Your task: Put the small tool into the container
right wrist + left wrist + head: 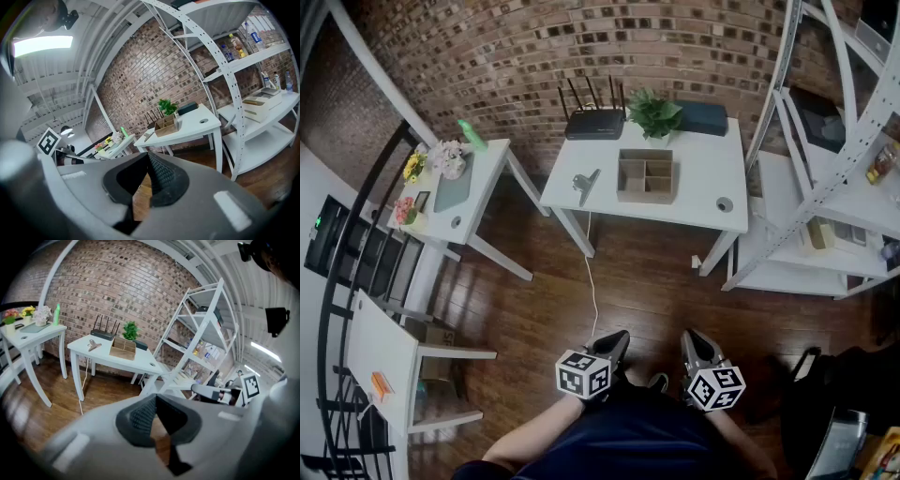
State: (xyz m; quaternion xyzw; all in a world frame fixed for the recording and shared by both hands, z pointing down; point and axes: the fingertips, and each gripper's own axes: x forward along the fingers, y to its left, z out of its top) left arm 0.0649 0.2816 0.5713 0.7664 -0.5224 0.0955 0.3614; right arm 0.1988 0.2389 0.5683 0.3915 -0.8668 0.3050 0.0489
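Silver metal small tool (586, 184) lies on the white rectangular table (712, 183), just left of the brown wooden compartmented container (645, 175), not touching it. Both the left gripper (617, 339) and the right gripper (692, 339) are held low by the person's body, well apart from the table, jaws clenched together on nothing.

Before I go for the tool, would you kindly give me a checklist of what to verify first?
1. The tool lies free on the table: ok, left of the container, apart from it.
2. The container is open on top: ok.
3. The left tongs are open to grasp: not ok, shut and empty.
4. The right tongs are open: not ok, shut and empty.
5. Both tongs are near the table: not ok, held by the body with bare floor between.
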